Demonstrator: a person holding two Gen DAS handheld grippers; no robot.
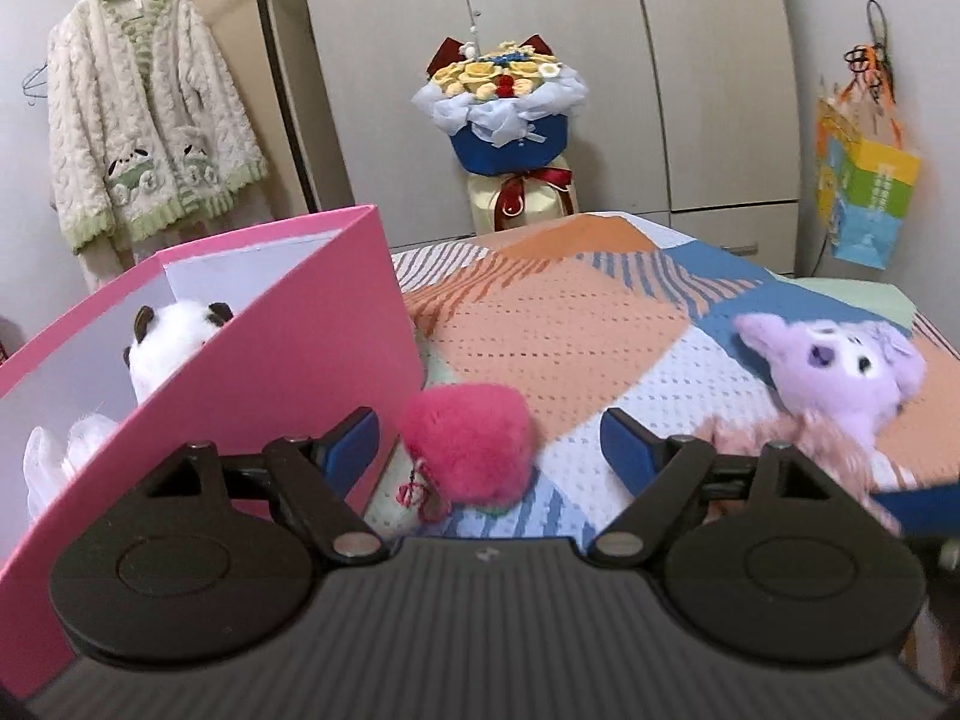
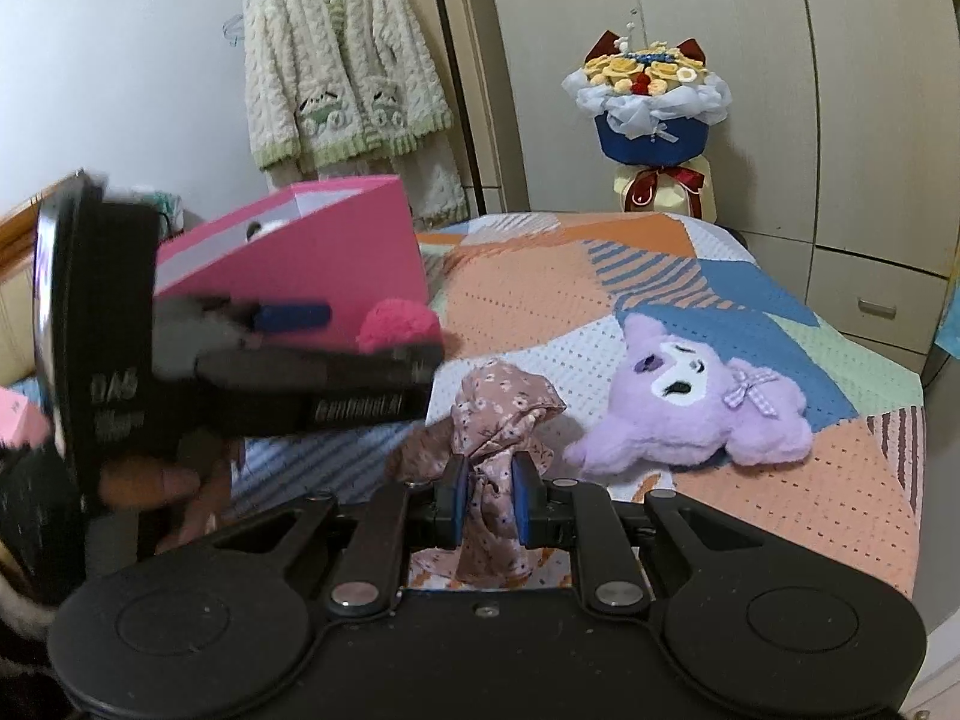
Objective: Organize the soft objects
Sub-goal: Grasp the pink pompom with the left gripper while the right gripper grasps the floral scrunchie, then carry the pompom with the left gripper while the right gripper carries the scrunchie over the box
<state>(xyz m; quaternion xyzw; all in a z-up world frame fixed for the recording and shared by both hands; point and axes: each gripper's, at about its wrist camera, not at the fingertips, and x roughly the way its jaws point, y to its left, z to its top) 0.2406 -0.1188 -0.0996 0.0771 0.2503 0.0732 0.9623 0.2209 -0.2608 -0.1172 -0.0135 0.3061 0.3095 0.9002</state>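
Low in the frame, my right gripper [image 2: 489, 495] is clamped narrow on the floral cloth [image 2: 498, 420], bunched upright between the pads. My left gripper [image 1: 489, 450] stands wide, gripping nothing, the pink fluffy toy [image 1: 471, 444] lying between its fingers on the bedspread [image 1: 558, 336]. At right lies the purple plush [image 1: 840, 372], unsorted. At left the pink box [image 1: 288, 348] already holds a white plush [image 1: 171, 339]. I judge three items remain.

Left gripper [image 1: 489, 441] jaws apart and empty; right gripper [image 2: 489, 492] jaws pinched tight, both tilted downward.
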